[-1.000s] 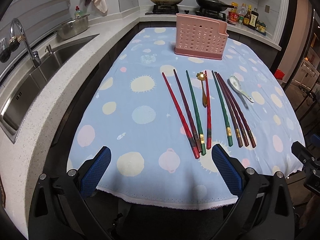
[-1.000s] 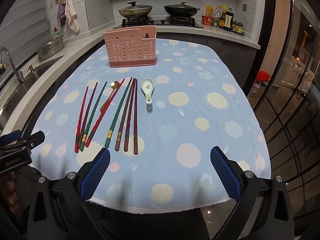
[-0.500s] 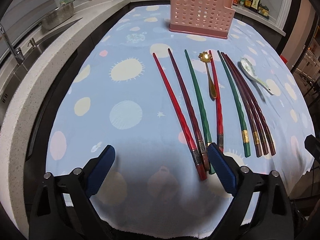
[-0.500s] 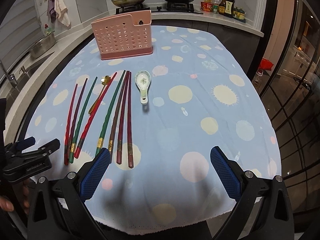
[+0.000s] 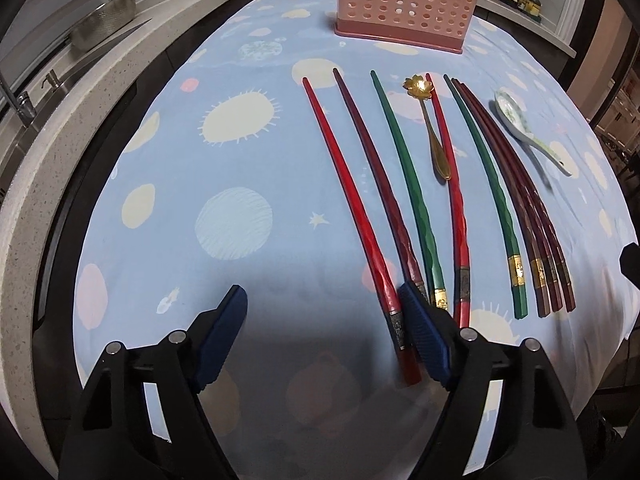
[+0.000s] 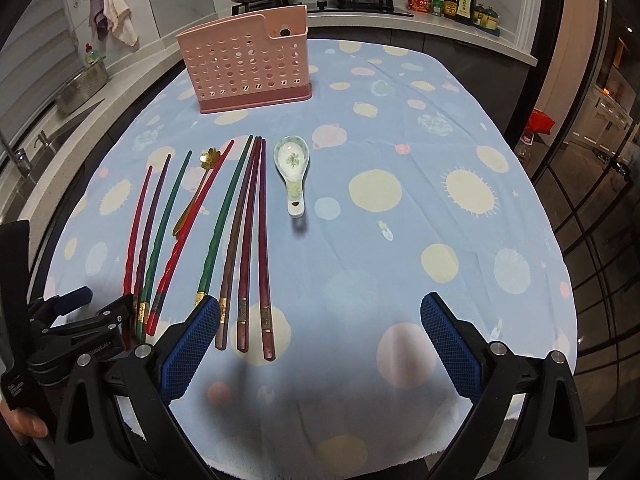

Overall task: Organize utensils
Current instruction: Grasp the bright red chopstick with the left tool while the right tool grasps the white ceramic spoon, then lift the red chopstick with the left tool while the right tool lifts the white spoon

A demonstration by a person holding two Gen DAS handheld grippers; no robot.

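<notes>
The left gripper point(image 5: 324, 312) hangs low over the near edge of the blue spotted tablecloth point(image 5: 240, 152), its jaws apart though just now closing in, with the butt end of the leftmost red chopstick point(image 5: 352, 208) lying just inside the right pad point(image 5: 424, 336) and seemingly not yet pinched, though the blur there makes contact hard to judge. To its left the cloth is bare right out to the pale counter edge point(image 5: 24, 184), so there is free room on that side. The right gripper point(image 6: 320, 316) stands wide open, gripping nothing, over empty cloth at the near right; its left pad point(image 6: 192, 340) sits just beside the butt ends of the dark maroon chopsticks point(image 6: 250, 240). The chopsticks, red, maroon and green, lie in a loose row, long axes running near to far, thick banded ends toward the near edge and tips fanned toward the pink perforated holder point(image 6: 248, 68) standing upright at the far side. A small gold flower-bowl spoon point(image 5: 430, 128) lies among them against a red stick, bowl far. A white ceramic spoon point(image 6: 294, 176) lies right of the row, handle pointing near. Past the table's right edge are dark glass panels point(image 6: 592, 240)
</notes>
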